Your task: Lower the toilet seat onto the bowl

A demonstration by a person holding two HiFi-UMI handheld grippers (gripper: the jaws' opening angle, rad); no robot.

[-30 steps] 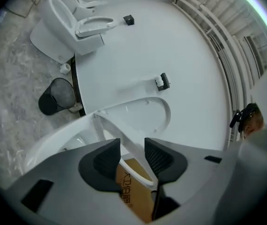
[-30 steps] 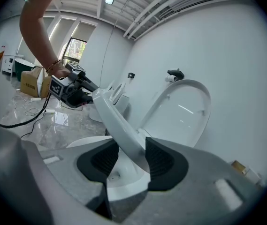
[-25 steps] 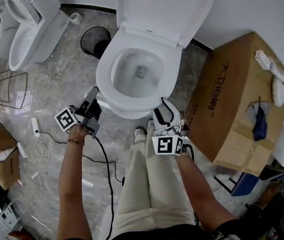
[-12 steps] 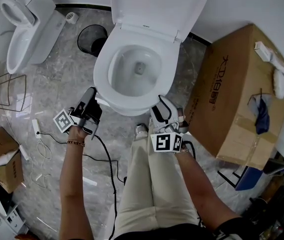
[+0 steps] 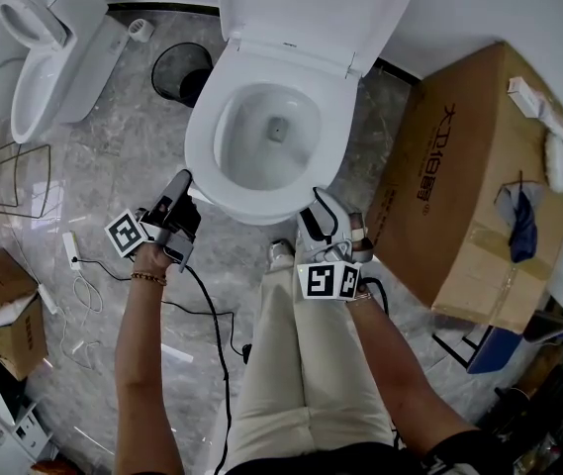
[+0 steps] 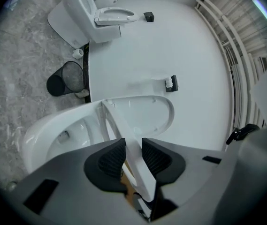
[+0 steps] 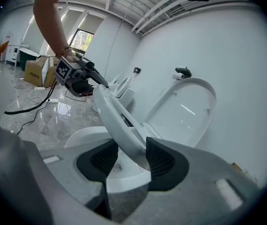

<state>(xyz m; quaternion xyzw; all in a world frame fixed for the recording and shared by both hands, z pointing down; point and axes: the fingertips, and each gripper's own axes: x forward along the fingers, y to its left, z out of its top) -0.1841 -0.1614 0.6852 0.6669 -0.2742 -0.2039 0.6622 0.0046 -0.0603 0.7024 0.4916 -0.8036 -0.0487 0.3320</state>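
The white toilet seat (image 5: 205,171) is a ring tilted above the bowl (image 5: 266,142); the lid (image 5: 311,8) stands upright behind it. My left gripper (image 5: 184,182) grips the seat's front left rim, its jaws having just been closing on it; in the left gripper view the seat edge (image 6: 123,130) runs between the pads of the left gripper (image 6: 133,156). My right gripper (image 5: 323,208) grips the front right rim. In the right gripper view the seat (image 7: 112,111) is pinched in the right gripper (image 7: 132,158), with the left gripper (image 7: 84,76) at its far side.
A large cardboard box (image 5: 459,196) stands close on the right. A black bin (image 5: 180,70) and other toilets (image 5: 44,57) sit at the back left. A black cable (image 5: 212,315) trails over the marble floor beside the person's legs (image 5: 301,364).
Both grippers keep their hold on the seat rim. The right gripper has sunk a little with the seat; the left has stayed about where it was.
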